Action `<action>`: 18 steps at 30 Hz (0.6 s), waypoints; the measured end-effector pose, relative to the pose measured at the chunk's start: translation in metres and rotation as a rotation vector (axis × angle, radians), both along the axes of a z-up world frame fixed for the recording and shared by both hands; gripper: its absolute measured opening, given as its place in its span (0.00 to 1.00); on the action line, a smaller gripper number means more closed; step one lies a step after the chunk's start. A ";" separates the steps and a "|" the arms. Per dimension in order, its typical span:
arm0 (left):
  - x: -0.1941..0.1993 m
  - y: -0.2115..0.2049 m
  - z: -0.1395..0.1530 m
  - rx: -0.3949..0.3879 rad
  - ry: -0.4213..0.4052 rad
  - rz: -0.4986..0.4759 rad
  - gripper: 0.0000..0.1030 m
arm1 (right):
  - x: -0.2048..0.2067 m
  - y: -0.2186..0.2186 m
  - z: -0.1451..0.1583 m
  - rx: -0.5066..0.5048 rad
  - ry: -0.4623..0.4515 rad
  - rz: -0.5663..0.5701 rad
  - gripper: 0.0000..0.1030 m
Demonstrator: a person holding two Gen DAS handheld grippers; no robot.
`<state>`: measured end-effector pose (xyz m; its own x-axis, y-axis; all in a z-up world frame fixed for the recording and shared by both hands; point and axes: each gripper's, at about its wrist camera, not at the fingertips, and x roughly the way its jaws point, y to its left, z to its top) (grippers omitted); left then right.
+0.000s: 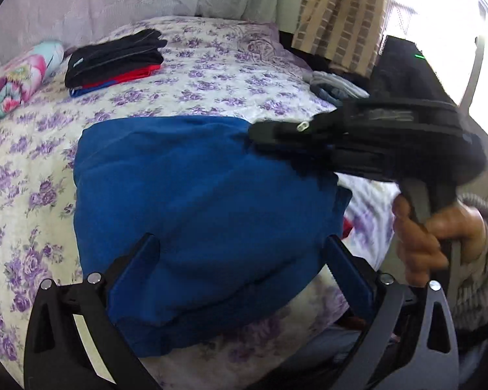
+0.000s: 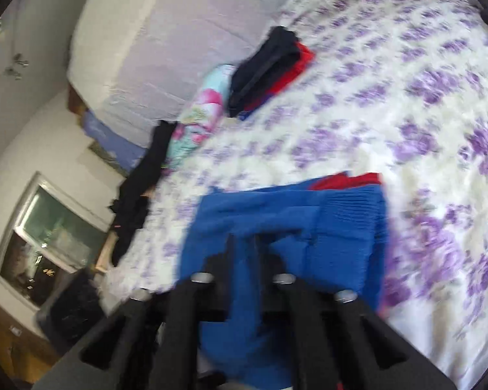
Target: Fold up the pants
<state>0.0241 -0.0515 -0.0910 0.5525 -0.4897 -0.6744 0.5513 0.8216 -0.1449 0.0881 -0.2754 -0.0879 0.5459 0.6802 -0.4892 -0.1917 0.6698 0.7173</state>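
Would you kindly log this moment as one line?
left gripper: open over pants | right gripper: shut on pants | stack: folded on bed

A bed in purple-flowered cover bears blue pants, a folded clothes stack and a floral bundle.

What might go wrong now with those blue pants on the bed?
The right tool is shut on a bunch of the blue pants, so tugging could undo the fold. The left tool is open, holding nothing down, so the bundle may slide on the floral bedspread. It also lies near the bed's edge.
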 end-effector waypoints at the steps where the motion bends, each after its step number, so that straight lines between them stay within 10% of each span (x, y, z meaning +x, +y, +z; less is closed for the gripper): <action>1: -0.004 -0.003 -0.001 0.025 -0.027 -0.012 0.95 | 0.000 -0.003 -0.005 0.030 0.011 -0.006 0.00; 5: -0.015 0.003 0.008 0.009 -0.048 -0.024 0.95 | -0.019 -0.008 0.019 0.062 -0.051 0.005 0.14; 6: -0.017 0.009 0.013 -0.023 -0.044 -0.031 0.95 | -0.025 -0.012 0.025 0.065 -0.082 0.001 0.30; 7: -0.018 0.021 0.020 -0.065 -0.042 -0.026 0.95 | -0.036 -0.020 0.037 0.058 -0.132 -0.024 0.72; 8: -0.018 0.031 0.026 -0.089 -0.046 -0.004 0.95 | -0.044 -0.028 0.046 0.044 -0.175 -0.049 0.93; 18: 0.037 0.117 0.002 -0.350 0.216 0.232 0.95 | -0.058 -0.070 -0.025 0.261 0.020 -0.077 0.94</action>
